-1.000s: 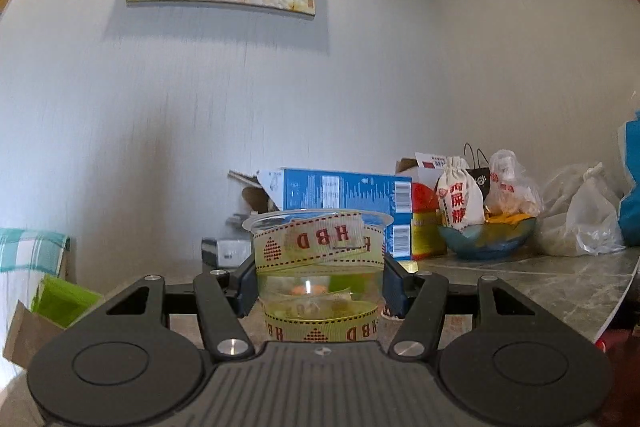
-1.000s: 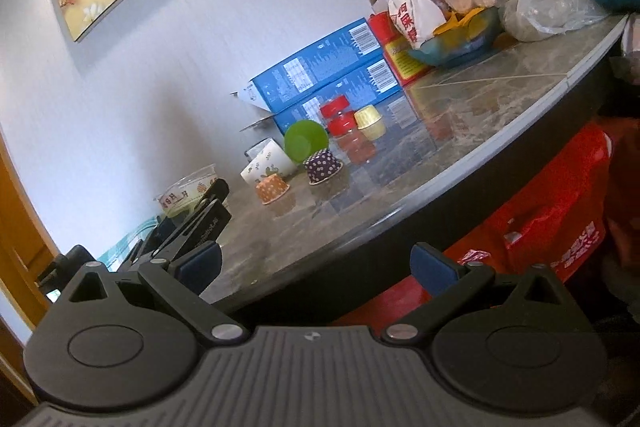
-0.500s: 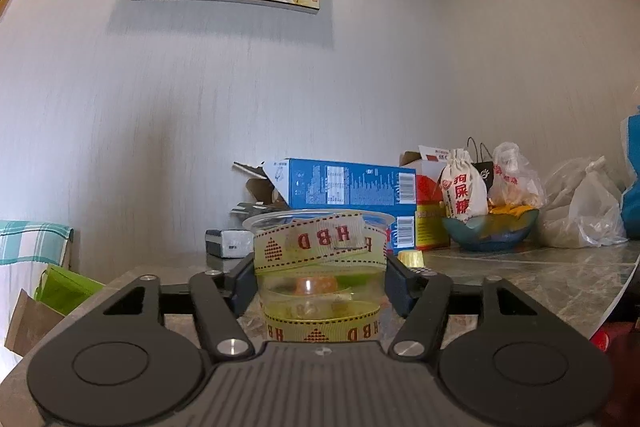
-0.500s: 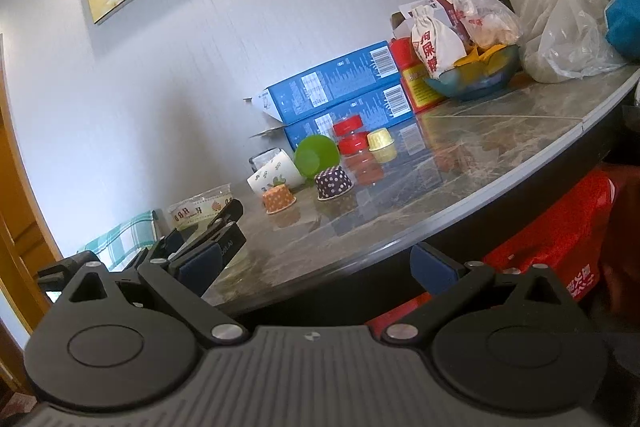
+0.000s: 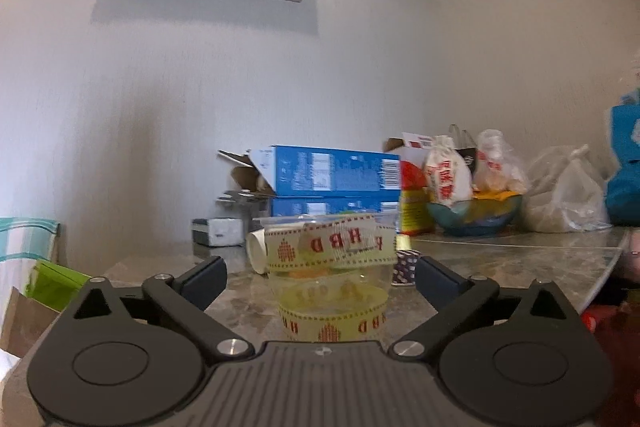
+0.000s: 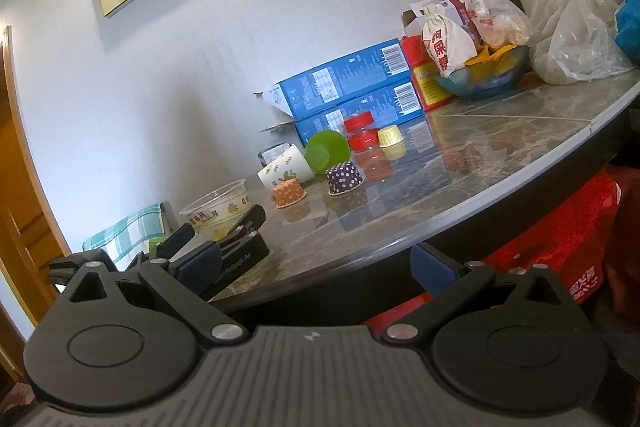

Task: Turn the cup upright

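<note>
A clear plastic cup [image 5: 330, 275] with yellow HBD bands stands upright on the marble table [image 5: 500, 263], rim up. My left gripper [image 5: 320, 277] is open, its blue pads apart from the cup on both sides. The cup also shows in the right wrist view [image 6: 218, 207], with the left gripper [image 6: 224, 239] around it. My right gripper [image 6: 316, 265] is open and empty, held off the table's front edge.
A white paper cup [image 6: 285, 169] and a green cup [image 6: 325, 151] lie on their sides. Orange [image 6: 289, 191] and purple [image 6: 345, 179] cupcake liners, red lids [image 6: 360, 133], blue boxes [image 6: 344, 87], a bowl [image 6: 480, 75] and plastic bags [image 6: 576, 39] crowd the back.
My left gripper has opened and let go of the clear cup, which now stands on the table. The right gripper has tilted a little but stays open.
</note>
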`<state>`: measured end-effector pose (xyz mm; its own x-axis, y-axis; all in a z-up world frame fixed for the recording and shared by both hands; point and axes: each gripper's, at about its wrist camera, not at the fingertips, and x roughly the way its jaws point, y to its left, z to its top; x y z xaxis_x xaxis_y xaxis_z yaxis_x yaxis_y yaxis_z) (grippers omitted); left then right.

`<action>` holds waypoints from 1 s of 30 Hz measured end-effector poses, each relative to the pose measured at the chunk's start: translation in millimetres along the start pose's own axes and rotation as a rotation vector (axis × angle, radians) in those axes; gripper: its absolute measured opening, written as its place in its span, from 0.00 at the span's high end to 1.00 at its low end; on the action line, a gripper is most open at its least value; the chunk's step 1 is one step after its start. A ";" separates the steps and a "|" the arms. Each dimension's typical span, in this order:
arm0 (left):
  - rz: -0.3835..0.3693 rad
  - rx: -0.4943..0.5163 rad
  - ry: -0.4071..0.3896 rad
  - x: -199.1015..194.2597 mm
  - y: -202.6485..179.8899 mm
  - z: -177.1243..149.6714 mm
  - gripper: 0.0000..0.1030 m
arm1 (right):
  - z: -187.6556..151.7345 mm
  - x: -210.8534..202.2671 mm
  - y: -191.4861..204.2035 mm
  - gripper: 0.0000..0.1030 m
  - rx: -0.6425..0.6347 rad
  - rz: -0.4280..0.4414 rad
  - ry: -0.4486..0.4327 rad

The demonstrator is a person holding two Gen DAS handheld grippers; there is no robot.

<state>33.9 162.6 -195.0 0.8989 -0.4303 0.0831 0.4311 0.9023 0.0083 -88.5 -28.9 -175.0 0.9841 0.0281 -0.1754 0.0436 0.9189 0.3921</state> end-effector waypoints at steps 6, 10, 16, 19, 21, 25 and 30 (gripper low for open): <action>-0.140 -0.024 0.001 -47.9 22.5 11.2 0.00 | 7.4 -8.7 9.4 0.01 -0.017 0.001 -0.022; -0.220 -0.091 0.070 -74.6 58.0 45.6 0.00 | 21.5 -11.2 31.2 0.01 -0.068 -0.026 0.010; -0.158 -0.128 0.470 -38.4 106.4 135.6 0.00 | 70.9 10.2 76.8 0.01 -0.141 -0.164 0.195; -0.170 -0.169 0.584 -37.0 119.6 163.9 0.00 | 92.4 10.7 89.8 0.01 -0.106 -0.157 0.236; -0.179 -0.155 0.574 -45.7 117.2 175.1 0.00 | 100.6 5.8 101.6 0.01 -0.131 -0.140 0.233; -0.190 -0.105 0.543 -61.2 101.8 181.9 0.00 | 100.3 -3.8 121.8 0.01 -0.203 -0.165 0.211; -0.249 -0.129 0.562 -69.1 90.6 178.5 0.00 | 95.5 -10.9 123.2 0.01 -0.201 -0.172 0.236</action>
<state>-3.2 279.1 -22.1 0.6590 -0.6078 -0.4430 0.6075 0.7774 -0.1629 -77.4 46.4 -38.6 0.8974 -0.0656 -0.4363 0.1477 0.9765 0.1569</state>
